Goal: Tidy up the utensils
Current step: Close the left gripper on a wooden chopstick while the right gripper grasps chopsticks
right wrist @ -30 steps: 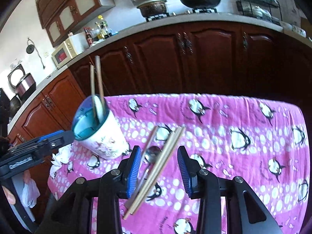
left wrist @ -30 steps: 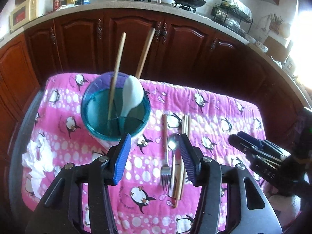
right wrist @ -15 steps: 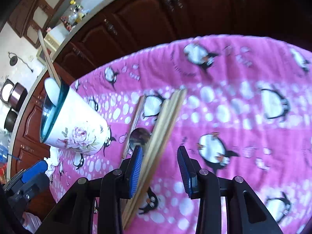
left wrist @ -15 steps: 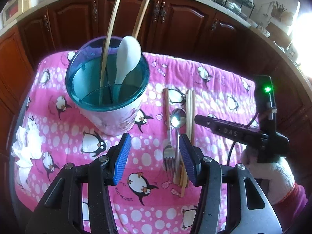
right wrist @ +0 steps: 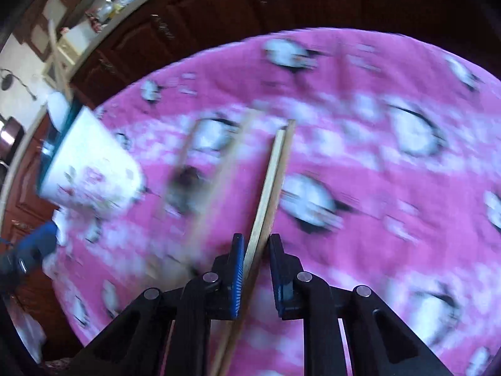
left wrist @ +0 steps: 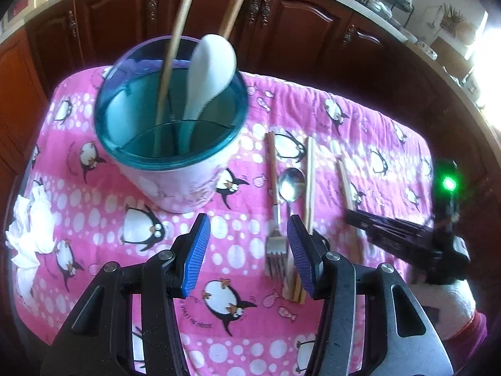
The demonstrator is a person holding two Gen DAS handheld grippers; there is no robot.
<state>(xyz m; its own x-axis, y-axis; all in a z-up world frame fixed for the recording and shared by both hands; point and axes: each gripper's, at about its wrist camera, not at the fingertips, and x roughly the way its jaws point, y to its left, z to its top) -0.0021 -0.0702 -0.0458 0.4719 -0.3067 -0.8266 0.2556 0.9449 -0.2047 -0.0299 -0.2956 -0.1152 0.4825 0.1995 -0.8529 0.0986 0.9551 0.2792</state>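
Right claw (right wrist: pixel 254 244) just closed on chopsticks (right wrist: pixel 271 181).

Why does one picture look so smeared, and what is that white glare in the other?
Right wrist view: the cloth, cup and loose utensils are motion-smeared, while the chopsticks between the right gripper's pads stay sharp. Left wrist view: mostly crisp, sunlight blows out the upper right corner, and the fisheye bends the counter.

Open cloth right, crowded left

The cup (left wrist: pixel 175 144) with tall sticks (left wrist: pixel 175 40) blocks the tabletop's (left wrist: pixel 375 131) far left; fork (left wrist: pixel 275 219), spoon (left wrist: pixel 291 185) and chopsticks (left wrist: pixel 310 181) fill the middle; tissue (left wrist: pixel 28 228) lies at the left edge.
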